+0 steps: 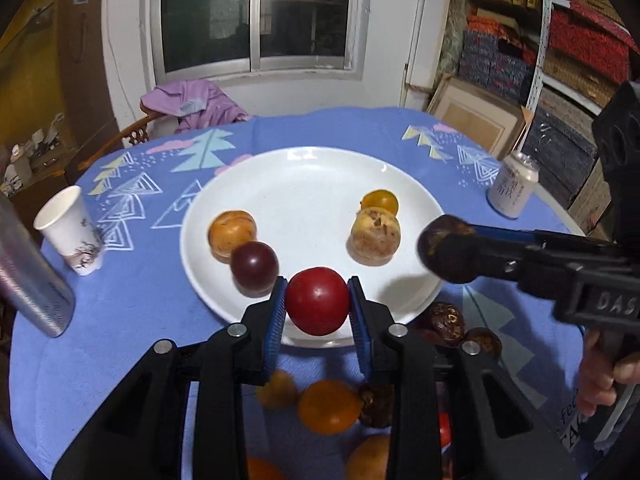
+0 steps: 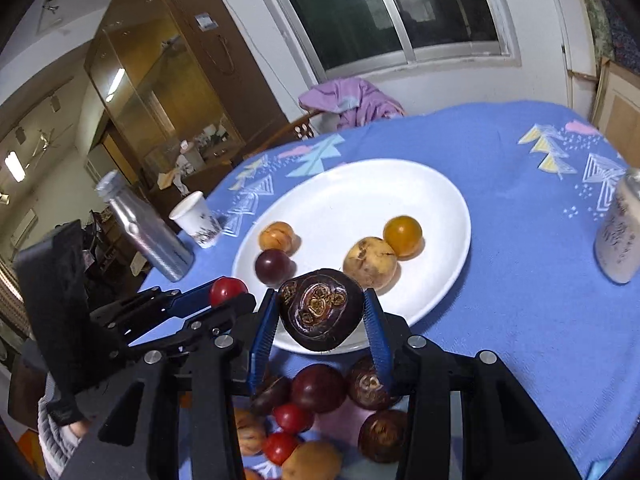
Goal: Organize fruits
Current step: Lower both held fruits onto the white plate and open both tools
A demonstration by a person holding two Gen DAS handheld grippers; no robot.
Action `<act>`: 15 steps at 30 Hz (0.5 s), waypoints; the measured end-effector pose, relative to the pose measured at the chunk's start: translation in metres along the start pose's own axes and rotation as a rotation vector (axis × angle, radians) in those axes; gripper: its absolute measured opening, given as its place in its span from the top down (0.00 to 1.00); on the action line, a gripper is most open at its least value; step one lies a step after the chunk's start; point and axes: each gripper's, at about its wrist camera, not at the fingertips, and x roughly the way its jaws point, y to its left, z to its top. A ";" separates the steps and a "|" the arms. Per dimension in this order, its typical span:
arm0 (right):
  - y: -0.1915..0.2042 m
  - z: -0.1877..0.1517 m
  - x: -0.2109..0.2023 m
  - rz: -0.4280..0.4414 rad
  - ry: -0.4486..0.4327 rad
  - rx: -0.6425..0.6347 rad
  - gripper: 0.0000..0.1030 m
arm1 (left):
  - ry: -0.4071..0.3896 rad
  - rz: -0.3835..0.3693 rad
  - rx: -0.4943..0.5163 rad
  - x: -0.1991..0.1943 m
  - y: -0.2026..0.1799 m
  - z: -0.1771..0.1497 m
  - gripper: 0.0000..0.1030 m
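A white plate (image 1: 312, 176) (image 2: 360, 188) lies on the blue tablecloth. On it are an orange fruit (image 1: 231, 234), a dark purple plum (image 1: 254, 267), a tan speckled fruit (image 1: 375, 236) and a small orange fruit (image 1: 380, 201). My left gripper (image 1: 317, 300) (image 2: 224, 296) is shut on a red plum (image 1: 317, 301) (image 2: 227, 289) above the plate's near rim. My right gripper (image 2: 321, 312) (image 1: 448, 250) is shut on a dark purple mangosteen (image 2: 320, 309) (image 1: 446, 249) above the plate's near right rim. Several loose fruits (image 2: 318, 388) (image 1: 328, 406) lie on the cloth below both grippers.
A paper cup (image 1: 72, 230) (image 2: 196, 218) and a silver bottle (image 1: 28, 272) (image 2: 146, 228) stand left of the plate. A drink can (image 1: 513, 184) (image 2: 618, 232) stands at the right. A chair with purple clothing (image 1: 192, 104) is behind the table.
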 end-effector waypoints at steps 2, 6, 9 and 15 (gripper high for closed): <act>-0.006 0.000 0.011 -0.022 0.021 0.004 0.58 | 0.023 -0.003 -0.006 0.014 0.002 0.001 0.71; -0.018 0.001 0.023 -0.058 0.041 0.014 0.58 | 0.059 -0.015 -0.014 0.034 0.006 0.002 0.71; -0.023 0.002 0.028 -0.078 0.042 0.017 0.56 | 0.071 -0.020 -0.004 0.042 0.006 0.000 0.58; -0.020 0.006 0.015 -0.063 0.009 0.016 0.48 | 0.048 -0.021 -0.020 0.032 0.012 0.002 0.47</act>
